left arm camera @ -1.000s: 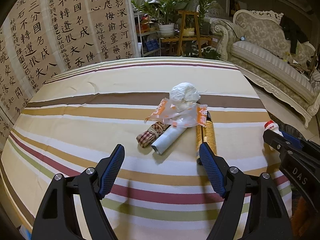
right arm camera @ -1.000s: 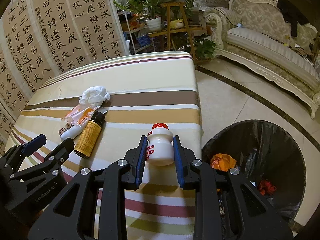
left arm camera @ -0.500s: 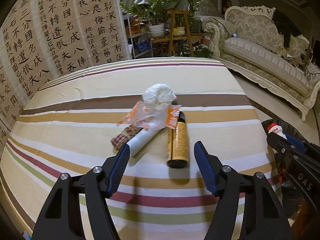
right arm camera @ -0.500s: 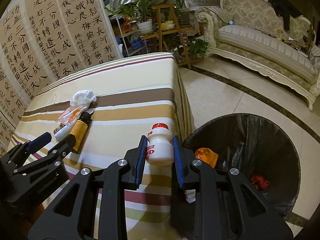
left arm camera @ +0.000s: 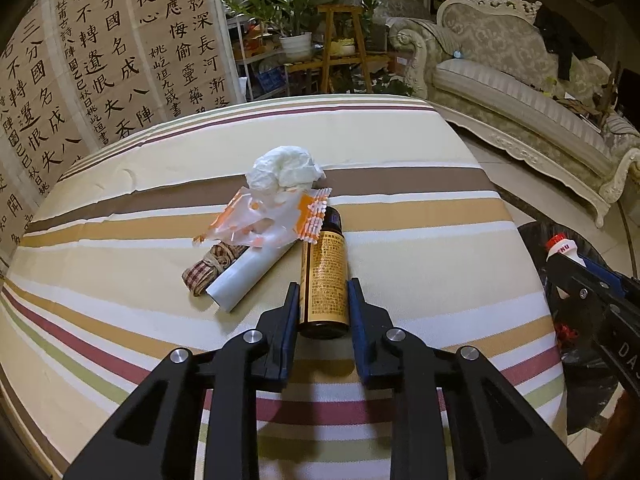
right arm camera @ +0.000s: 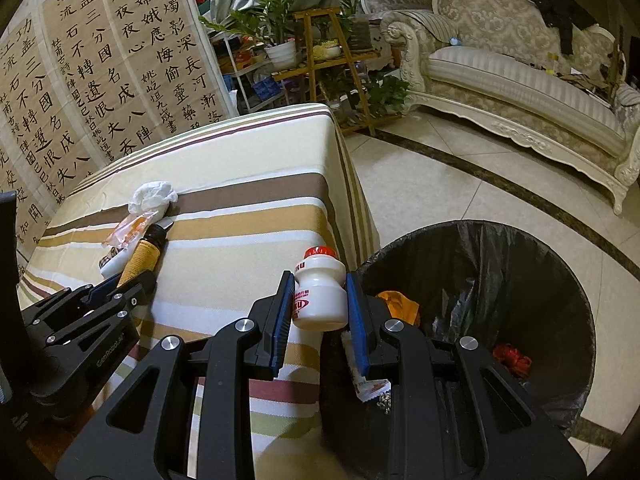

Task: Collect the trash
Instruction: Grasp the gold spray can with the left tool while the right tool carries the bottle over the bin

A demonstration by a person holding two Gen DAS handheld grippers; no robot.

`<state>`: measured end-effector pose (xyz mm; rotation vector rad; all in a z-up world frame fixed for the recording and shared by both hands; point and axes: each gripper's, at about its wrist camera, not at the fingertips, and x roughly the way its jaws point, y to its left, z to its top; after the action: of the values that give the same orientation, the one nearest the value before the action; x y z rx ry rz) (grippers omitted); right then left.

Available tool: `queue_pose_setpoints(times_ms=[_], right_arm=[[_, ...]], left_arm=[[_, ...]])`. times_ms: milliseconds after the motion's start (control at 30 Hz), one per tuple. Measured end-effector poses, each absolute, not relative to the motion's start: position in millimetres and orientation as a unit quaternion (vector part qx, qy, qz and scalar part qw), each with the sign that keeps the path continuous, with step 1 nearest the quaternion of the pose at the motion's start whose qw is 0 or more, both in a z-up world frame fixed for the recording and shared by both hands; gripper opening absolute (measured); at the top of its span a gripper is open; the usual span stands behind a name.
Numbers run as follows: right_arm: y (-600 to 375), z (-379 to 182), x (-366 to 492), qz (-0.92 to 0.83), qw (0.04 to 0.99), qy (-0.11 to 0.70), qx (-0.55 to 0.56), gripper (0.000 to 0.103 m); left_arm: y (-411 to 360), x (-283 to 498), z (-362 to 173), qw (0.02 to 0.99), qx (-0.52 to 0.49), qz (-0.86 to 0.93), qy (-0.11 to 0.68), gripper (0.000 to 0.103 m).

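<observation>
Fingers of my left gripper (left arm camera: 323, 307) sit on either side of the amber bottle (left arm camera: 323, 276), pressed against its lower end where it lies on the striped tablecloth (left arm camera: 420, 264); I read that as clamped on, though the bottle is not lifted yet. Its dark cap end points away from me and tucks under the orange-and-clear wrapper (left arm camera: 272, 220). Just left of the bottle lies a white tube (left arm camera: 248, 276), touching a bundle of checked cloth tied with twine (left arm camera: 212, 266), and beyond the wrapper sits a crumpled white tissue (left arm camera: 284, 168).

My right gripper (right arm camera: 320, 312) is closed on the small white bottle with the red cap (right arm camera: 320, 288), held upright in the air at the table's edge, right beside the rim of the black-lined trash bin (right arm camera: 560, 280) on the floor. The bottle is not yet over the opening as far as I can judge; it looks to hang above the near rim.

Inside the bin I can see an orange scrap (right arm camera: 400, 304), something red (right arm camera: 514, 362) and a piece of packaging (right arm camera: 370, 384), so some trash is already collected. I'd put the job somewhere past the start: the white bottle needs dropping in, the amber bottle needs carrying over, and the wrapper, tube, cloth bundle and tissue are untouched on the table. That pile is overlapped, so I'd expect pulling the amber bottle out to drag the wrapper along.
</observation>
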<state>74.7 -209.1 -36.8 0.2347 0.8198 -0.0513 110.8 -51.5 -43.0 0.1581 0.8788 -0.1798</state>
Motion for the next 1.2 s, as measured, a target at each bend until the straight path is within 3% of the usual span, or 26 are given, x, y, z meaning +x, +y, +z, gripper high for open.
queue_pose_setpoints(times_ms=[1200], right_arm=[[-229.3, -16.7, -5.4, -0.086, 0.922, 0.366, 0.095, 0.025]], left_arm=[[-86.6, 27.5, -3.6, 0.914, 0.080, -0.159, 0.364, 0.025]])
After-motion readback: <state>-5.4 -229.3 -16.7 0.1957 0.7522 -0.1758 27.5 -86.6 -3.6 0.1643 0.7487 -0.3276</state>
